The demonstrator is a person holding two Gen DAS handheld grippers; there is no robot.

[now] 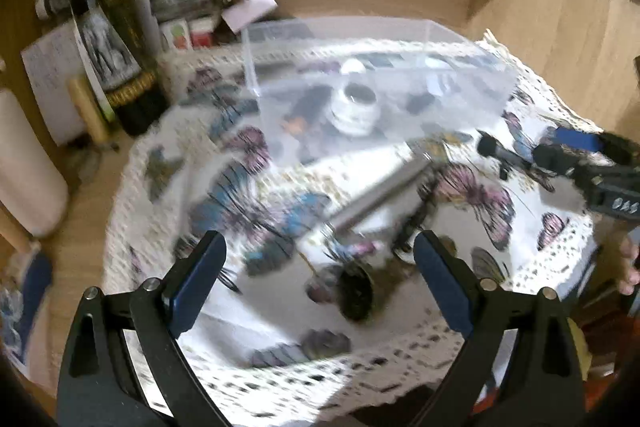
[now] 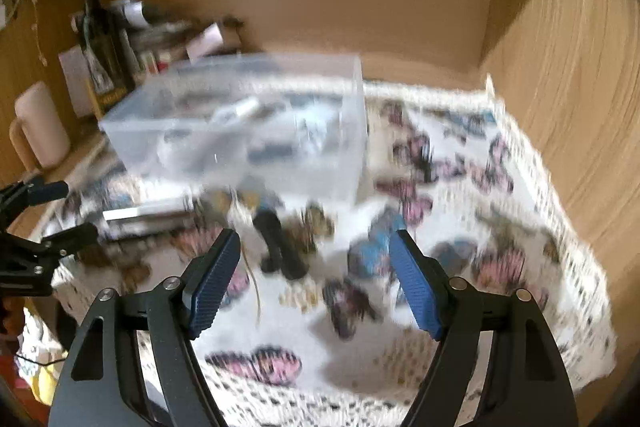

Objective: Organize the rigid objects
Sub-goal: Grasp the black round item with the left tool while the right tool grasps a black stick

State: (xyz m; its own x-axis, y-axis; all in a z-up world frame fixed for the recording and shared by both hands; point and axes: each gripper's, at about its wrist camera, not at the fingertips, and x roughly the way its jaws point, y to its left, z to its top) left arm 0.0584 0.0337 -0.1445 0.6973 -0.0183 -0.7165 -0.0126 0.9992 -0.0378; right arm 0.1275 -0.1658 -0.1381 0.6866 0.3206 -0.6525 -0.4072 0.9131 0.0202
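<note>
A clear plastic bin (image 1: 380, 83) stands on a butterfly-print cloth (image 1: 480, 195) and holds several items, among them a white jar (image 1: 354, 107); it also shows in the right wrist view (image 2: 248, 131). A silver bar (image 1: 384, 191) lies on the cloth in front of the bin, and shows in the right wrist view (image 2: 148, 217). A small dark figure (image 2: 280, 243) stands ahead of my right gripper (image 2: 316, 247), which is open and empty. My left gripper (image 1: 320, 247) is open and empty, just short of the bar and a dark round object (image 1: 356, 291). Both views are blurred.
A dark bottle (image 1: 116, 39), papers and small boxes (image 1: 184, 31) crowd the back left corner. A pale cylinder (image 1: 28, 163) stands at the left. Wooden walls close in at the back and right (image 2: 560, 87). The right gripper shows in the left wrist view (image 1: 516, 155).
</note>
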